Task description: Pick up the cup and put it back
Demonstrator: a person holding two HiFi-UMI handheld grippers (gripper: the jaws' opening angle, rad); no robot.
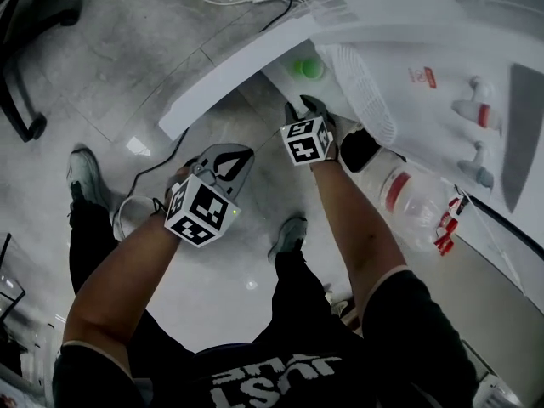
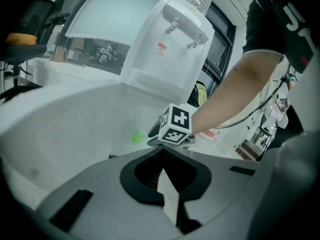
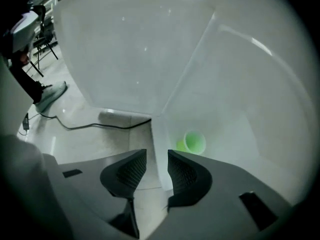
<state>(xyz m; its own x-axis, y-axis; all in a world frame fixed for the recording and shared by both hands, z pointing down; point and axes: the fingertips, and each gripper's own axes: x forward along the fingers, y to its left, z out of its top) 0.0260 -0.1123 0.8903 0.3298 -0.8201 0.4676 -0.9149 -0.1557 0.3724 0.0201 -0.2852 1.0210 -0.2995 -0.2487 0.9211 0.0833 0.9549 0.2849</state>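
Right gripper view: my right gripper (image 3: 156,156) has its jaws a little apart with nothing between them, only the edge of a white wall showing through the gap. The green cup (image 3: 194,142) stands just beyond my right-hand jaw, inside the low compartment of the water dispenser (image 1: 425,75), not touched. The compartment's white door (image 3: 125,49) hangs open to the left, and a dark cable (image 3: 90,125) runs over the floor beneath it.

From the head view, the right gripper (image 1: 304,109) sits close below the cup (image 1: 308,68). My left gripper (image 1: 242,155) hangs back over the floor, well apart from the cup. In the left gripper view its jaws are drawn together, empty.
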